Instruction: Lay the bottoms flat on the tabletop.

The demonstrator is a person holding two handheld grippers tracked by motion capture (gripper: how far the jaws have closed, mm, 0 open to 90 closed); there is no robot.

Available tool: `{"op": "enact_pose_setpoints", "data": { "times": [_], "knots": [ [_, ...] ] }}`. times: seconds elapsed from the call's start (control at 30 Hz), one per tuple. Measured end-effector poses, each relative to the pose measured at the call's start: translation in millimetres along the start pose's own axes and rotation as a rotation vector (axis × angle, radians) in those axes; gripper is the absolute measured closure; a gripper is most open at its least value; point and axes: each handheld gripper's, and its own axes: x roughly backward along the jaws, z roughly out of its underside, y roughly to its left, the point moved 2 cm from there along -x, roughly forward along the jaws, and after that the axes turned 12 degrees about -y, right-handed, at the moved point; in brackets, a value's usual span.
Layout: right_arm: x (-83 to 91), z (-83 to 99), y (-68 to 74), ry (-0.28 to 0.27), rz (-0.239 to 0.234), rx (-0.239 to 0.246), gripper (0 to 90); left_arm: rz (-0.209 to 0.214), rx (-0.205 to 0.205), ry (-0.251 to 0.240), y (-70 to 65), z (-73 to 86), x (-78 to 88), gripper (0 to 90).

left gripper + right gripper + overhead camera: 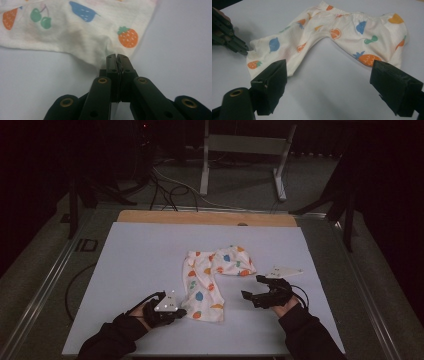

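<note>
Fruit-print pants (212, 282) flat on white table (130, 265), mid-table; left gripper (117, 57) at pants' near leg hem – jaws clamped on fabric edge; right gripper (251, 287) just beside other leg – jaws wide apart, holding nothing

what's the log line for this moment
left gripper: shut on pants cuff | right gripper: open, short of pants | table: pants flat

Pants (329, 37): soft matt cotton-like knit cloth, cream, printed with coloured fruit; faint wrinkles seen. Table top (135, 265): smooth matt pale sheet; bare wood strip (200, 217) seen along far edge. Left gripper (117, 58): black plastic jaws, slight sheen, brass-coloured rivets. Right gripper (329, 82): matt black pads, rough-edged.
</note>
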Motion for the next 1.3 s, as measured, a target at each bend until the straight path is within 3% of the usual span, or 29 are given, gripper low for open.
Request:
{"op": "enact_pose_setpoints", "data": {
  "times": [0.33, 0.57, 0.7, 0.77, 0.8, 0.97, 1.13, 1.23, 1.3],
  "knots": [
    [0.2, -0.8, 0.6, -0.005, -0.004, -0.003, 14.5, 0.017, -0.018, -0.01, -20.0, -6.9, 14.9, 89.7],
    [0.7, -1.1, 0.3, -0.005, -0.006, -0.002, 14.5, -0.002, -0.002, -0.005, -19.9, 2.2, 25.7, 89.5],
    [-0.4, -0.9, 0.4, -0.003, -0.006, -0.007, 14.5, 0.036, 0.007, 0.019, -21.2, 7.0, 22.2, 88.5],
    [-1.0, -1.0, 0.8, 0.002, -0.004, -0.005, 14.5, 0.063, 0.006, 0.04, -23.1, 9.8, 17.1, 85.5],
    [-1.5, -0.7, 1.1, 0.001, -0.005, -0.011, 14.5, 0.071, 0.02, 0.026, -23.7, 9.9, 16.2, 82.1],
    [-0.7, -1.0, 0.9, 0.001, -0.005, -0.005, 14.5, 0.091, 0.016, 0.036, -23.4, 7.1, 16.9, 71.7],
    [-0.3, -1.6, 0.1, -0.004, -0.003, -0.005, 14.5, 0.076, 0.03, -0.053, -29.2, -14.2, 17.8, 56.0],
    [-0.6, -1.6, 0.6, -0.004, -0.004, -0.004, 14.5, 0.097, 0.04, -0.113, -35.6, -31.2, 13.3, 52.0],
    [-1.2, -1.6, 1.0, 0.0, 0.0, -0.006, 14.5, 0.104, 0.037, -0.124, -40.1, -40.4, 5.8, 51.0]
  ]
}}
